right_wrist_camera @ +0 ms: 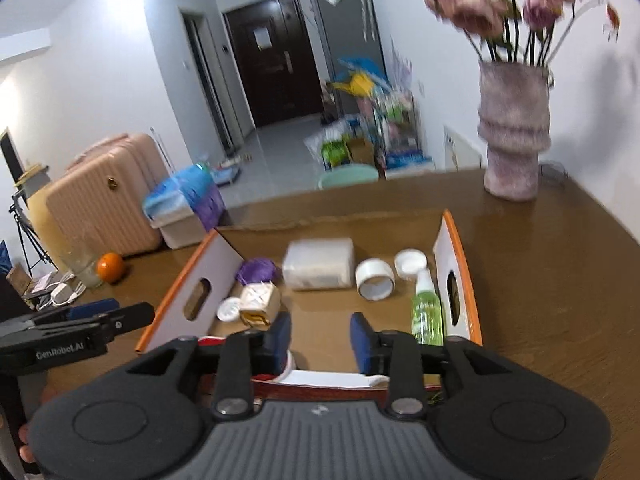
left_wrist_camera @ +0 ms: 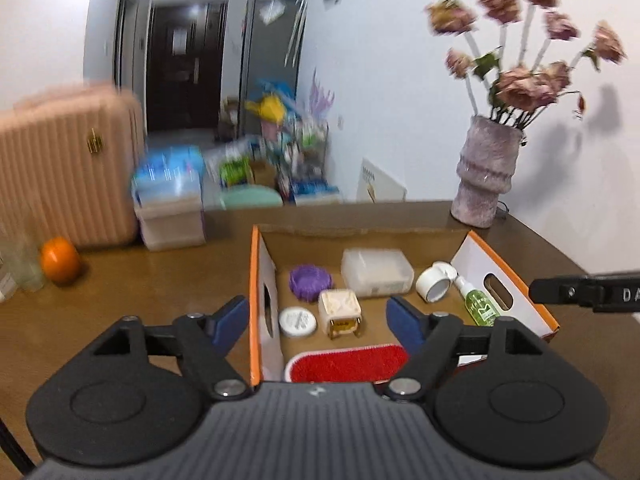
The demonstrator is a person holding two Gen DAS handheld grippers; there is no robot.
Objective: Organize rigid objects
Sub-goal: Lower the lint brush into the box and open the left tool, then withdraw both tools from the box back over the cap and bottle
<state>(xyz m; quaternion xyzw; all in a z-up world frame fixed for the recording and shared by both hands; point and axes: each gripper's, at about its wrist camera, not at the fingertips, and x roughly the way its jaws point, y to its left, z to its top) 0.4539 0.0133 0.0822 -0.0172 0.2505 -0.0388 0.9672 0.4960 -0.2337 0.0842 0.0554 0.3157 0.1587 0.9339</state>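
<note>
Both claws hang spread and empty over the near end of the cardboard box [left_wrist_camera: 504, 276]: left claw [left_wrist_camera: 318, 320] wide, right claw [right_wrist_camera: 320, 338] narrower. Inside lie a red brush [left_wrist_camera: 348, 366], white jar [left_wrist_camera: 298, 321], green spray bottle [right_wrist_camera: 427, 312], tape roll [right_wrist_camera: 375, 279], purple basket [left_wrist_camera: 310, 281] and clear case [left_wrist_camera: 376, 273]. Farther along the worktop [left_wrist_camera: 120, 300] stands a vase [left_wrist_camera: 486, 174].

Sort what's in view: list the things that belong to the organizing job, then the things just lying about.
Job:
cardboard box
purple holder
translucent container
tape roll
green spray bottle
white round lid
cream cube
red brush

Lying about:
vase of flowers
orange
glass
pink suitcase
</note>
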